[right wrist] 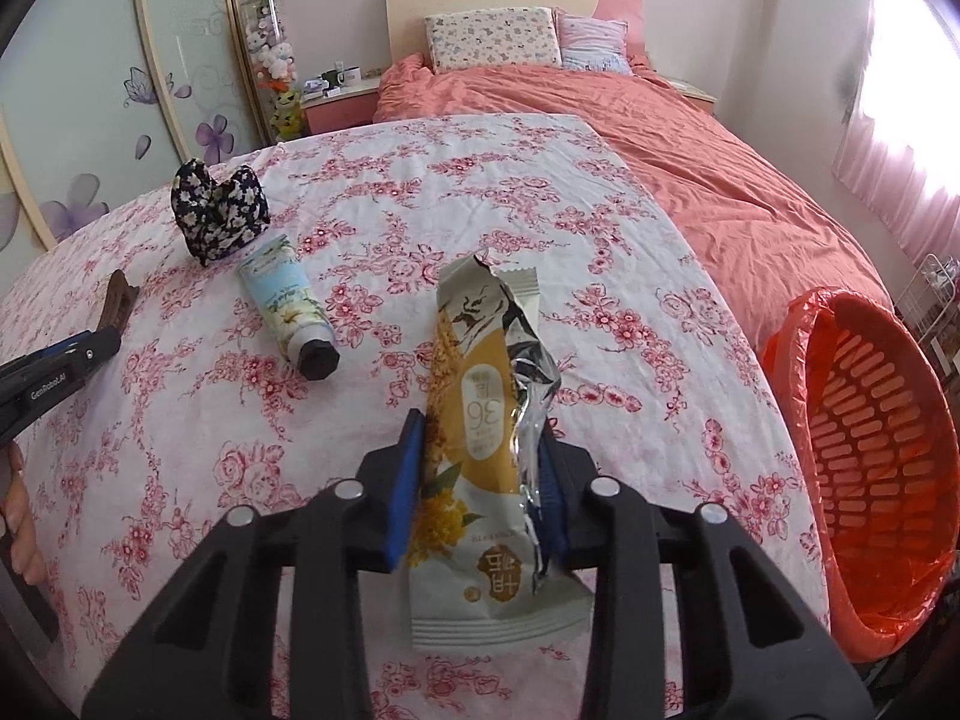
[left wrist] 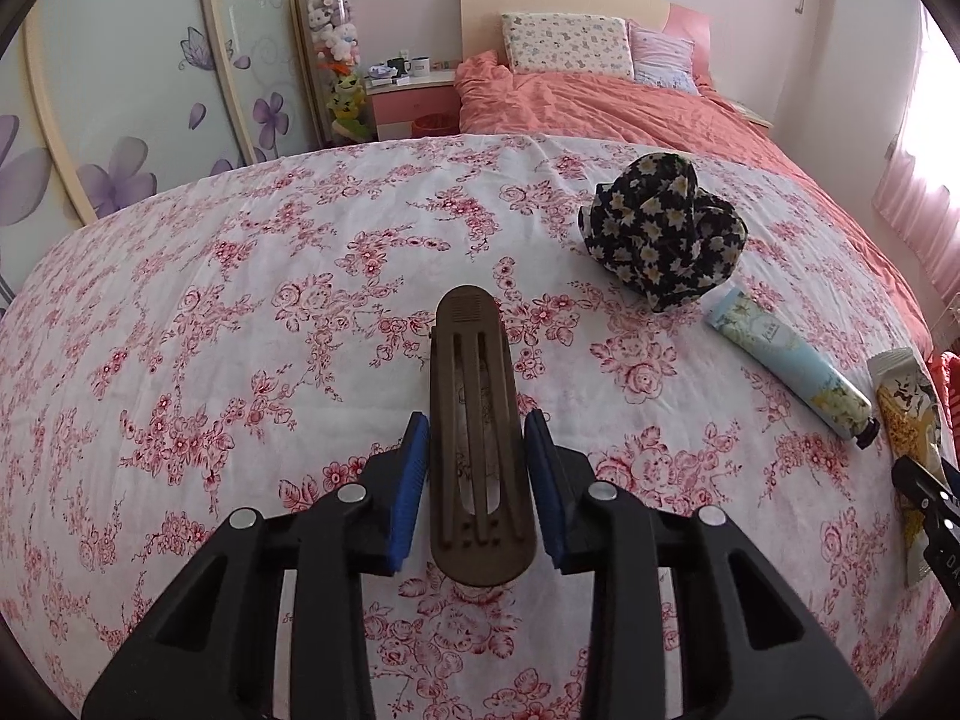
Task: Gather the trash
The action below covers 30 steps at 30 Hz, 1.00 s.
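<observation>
we hold the left gripper point(left wrist: 477, 468) over the flowery sheet point(left wrist: 240, 312) on the bed. a brown hair clip point(left wrist: 474, 438) lies between its blue pads point(left wrist: 411, 480). the pads sit very close to the clip's sides, but we cannot tell for sure if they press on it.

our right gripper point(right wrist: 480, 480) is squeezed onto an empty snack wrapper point(right wrist: 486, 420). the wrapper is yellow and white with a torn silver top, and it sticks up past the fingers. it is near the right edge of the sheet.

just off that right edge stands an orange basket point(right wrist: 870, 450) with an orange bag lining its rim.

toward the far left part of the sheet lies a black cloth with white flowers point(right wrist: 219, 213). a pale blue tube with a black cap point(right wrist: 288, 306) lies just beside it, closer to us.

past the far edge of the sheet we see an orange blanket point(right wrist: 660, 138) and two pillows point(right wrist: 492, 39).
</observation>
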{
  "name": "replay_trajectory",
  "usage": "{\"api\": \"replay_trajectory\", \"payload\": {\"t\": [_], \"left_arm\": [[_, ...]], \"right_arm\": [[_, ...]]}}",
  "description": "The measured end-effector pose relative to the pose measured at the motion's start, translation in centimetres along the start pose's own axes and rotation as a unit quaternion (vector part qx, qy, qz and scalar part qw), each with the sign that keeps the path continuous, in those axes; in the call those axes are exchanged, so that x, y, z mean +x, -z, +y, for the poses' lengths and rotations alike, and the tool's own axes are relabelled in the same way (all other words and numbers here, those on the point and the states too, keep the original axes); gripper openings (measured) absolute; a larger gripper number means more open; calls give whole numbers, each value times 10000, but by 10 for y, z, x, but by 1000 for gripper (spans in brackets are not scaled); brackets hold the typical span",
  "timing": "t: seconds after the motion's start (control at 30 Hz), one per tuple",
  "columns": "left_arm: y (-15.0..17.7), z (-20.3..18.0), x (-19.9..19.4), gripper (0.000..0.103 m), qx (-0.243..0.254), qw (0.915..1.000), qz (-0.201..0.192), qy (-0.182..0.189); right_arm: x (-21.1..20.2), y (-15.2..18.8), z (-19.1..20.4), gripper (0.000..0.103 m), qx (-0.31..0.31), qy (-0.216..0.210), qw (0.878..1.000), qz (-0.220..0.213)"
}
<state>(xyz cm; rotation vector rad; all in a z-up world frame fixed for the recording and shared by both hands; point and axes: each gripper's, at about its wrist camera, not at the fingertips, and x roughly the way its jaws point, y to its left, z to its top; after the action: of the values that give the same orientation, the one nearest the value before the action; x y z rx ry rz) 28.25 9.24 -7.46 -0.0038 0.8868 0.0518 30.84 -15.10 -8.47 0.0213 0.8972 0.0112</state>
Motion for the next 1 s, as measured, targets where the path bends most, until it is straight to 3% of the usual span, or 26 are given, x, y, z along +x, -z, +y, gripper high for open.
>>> {"api": "replay_trajectory", "payload": {"t": [0.1, 0.5, 0.77, 1.0], "left_arm": [[2, 3, -3, 33, -37, 10000, -24, 66], [8, 2, -36, 33, 101, 9995, -294, 55], [5, -24, -75, 33, 310, 9973, -594, 306], [6, -62, -107, 33, 608, 9925, -819, 677]], "right_arm": [[-4, 1, -2, 27, 40, -77, 10000, -42], [-49, 0, -15, 26, 296, -349, 9983, -373], [-99, 0, -40, 26, 518, -420, 9951, -736], [-134, 5, -67, 26, 604, -234, 9926, -1026]]}}
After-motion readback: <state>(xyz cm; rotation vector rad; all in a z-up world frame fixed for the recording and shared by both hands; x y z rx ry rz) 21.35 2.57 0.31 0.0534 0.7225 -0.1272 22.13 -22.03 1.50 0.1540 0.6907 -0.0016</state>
